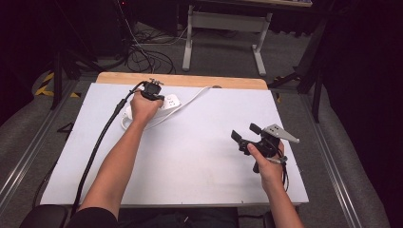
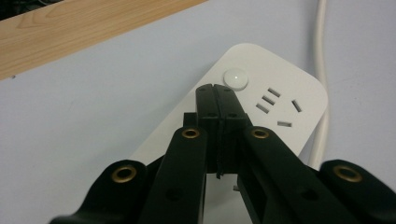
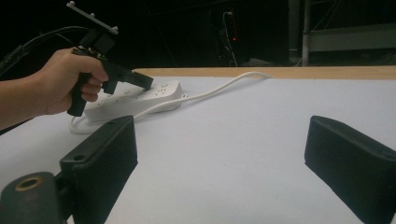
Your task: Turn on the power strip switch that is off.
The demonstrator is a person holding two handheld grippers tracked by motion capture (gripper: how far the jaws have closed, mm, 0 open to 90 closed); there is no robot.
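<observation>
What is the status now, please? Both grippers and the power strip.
Left gripper shut, tips just short of the round button on the white plastic power strip. Right gripper open, empty. Nothing in the way.

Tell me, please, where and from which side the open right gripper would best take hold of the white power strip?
Probably across the power strip's two long sides, coming from above. It lies flat on the table, and its body is long and narrow, so the right gripper's open jaws should span its width. Choose the middle, away from the left gripper at the button end.
</observation>
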